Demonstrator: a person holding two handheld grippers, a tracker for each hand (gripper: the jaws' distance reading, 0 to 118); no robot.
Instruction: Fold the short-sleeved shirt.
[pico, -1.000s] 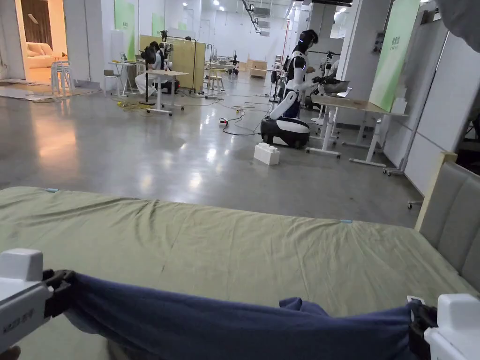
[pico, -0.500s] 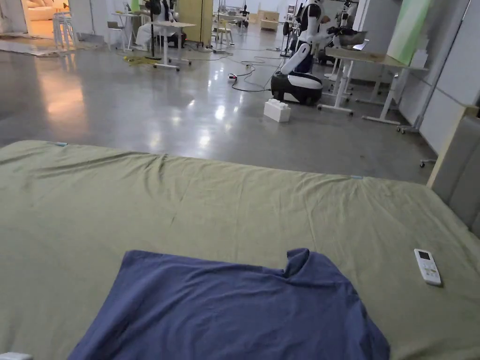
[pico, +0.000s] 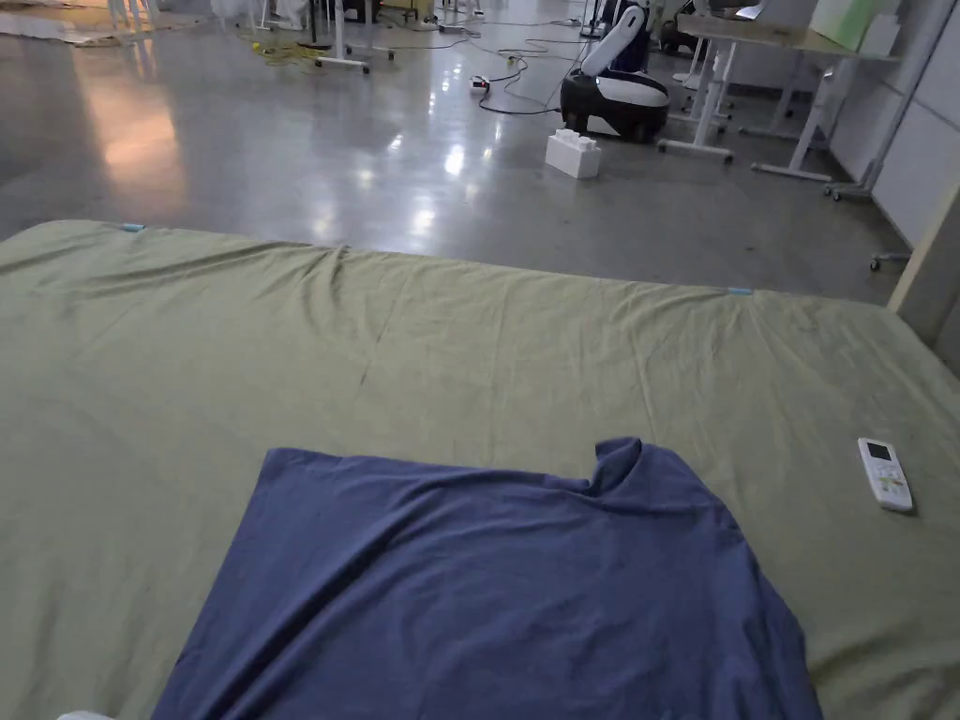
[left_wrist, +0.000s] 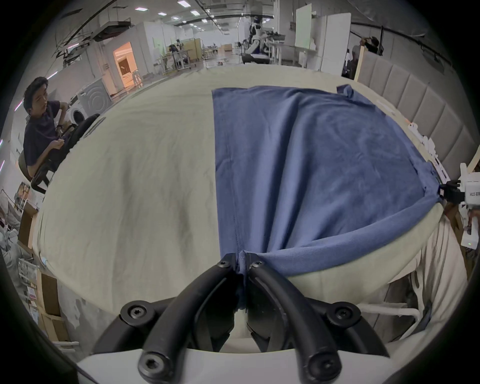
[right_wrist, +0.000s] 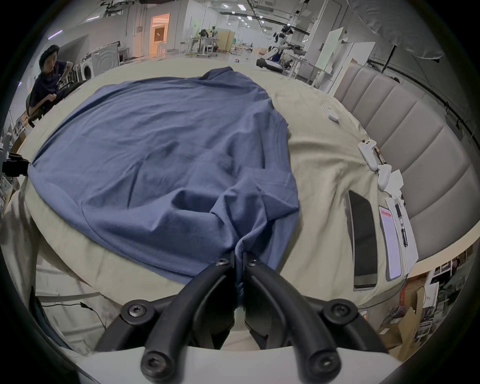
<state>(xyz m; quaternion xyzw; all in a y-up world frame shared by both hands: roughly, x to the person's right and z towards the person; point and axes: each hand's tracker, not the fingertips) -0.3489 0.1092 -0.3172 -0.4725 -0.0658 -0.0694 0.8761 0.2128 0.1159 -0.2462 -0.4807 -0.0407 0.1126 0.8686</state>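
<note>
A blue short-sleeved shirt lies spread on the olive-green bed sheet, its far end with a small raised flap pointing away from me. In the left gripper view my left gripper is shut on the shirt at its near left corner, at the bed's front edge. My right gripper pinches a bunched fold of the shirt at the near right corner. The other gripper appears at the far right of the left gripper view, also holding the cloth.
A white remote lies on the sheet right of the shirt. A tablet, papers and a white controller lie along the padded headboard. A person sits at the bed's left. Beyond the bed, a white block and a robot base stand on the grey floor.
A second ago the shirt hung stretched in the air between both grippers. It now lies flat on the sheet, and the head camera has tilted down.
</note>
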